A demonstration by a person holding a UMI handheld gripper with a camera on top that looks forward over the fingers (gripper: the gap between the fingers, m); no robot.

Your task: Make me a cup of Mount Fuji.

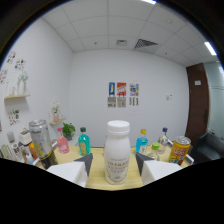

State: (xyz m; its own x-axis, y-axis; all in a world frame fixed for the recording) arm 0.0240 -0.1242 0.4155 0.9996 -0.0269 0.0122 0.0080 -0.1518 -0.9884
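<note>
A white milk-drink bottle (117,152) with a white cap stands upright on the yellow table (97,179), between my two fingers. My gripper (114,160) is open: the left fingertip (88,161) sits a short way off the bottle's side, and the right fingertip (140,159) is close to its other side with a narrow gap. Behind the bottle stands a row of drinks: a silver can (41,137), a pink bottle (62,143), a teal bottle (83,142), a blue-capped bottle (142,140), a clear bottle (163,137) and a yellow-orange can (179,150).
A small green plant (68,130) stands behind the pink bottle. More items crowd the table's left end by the silver can. Beyond the table is a white wall with posters (122,95), a shelf (16,97) on the left wall and a dark door (198,102) at right.
</note>
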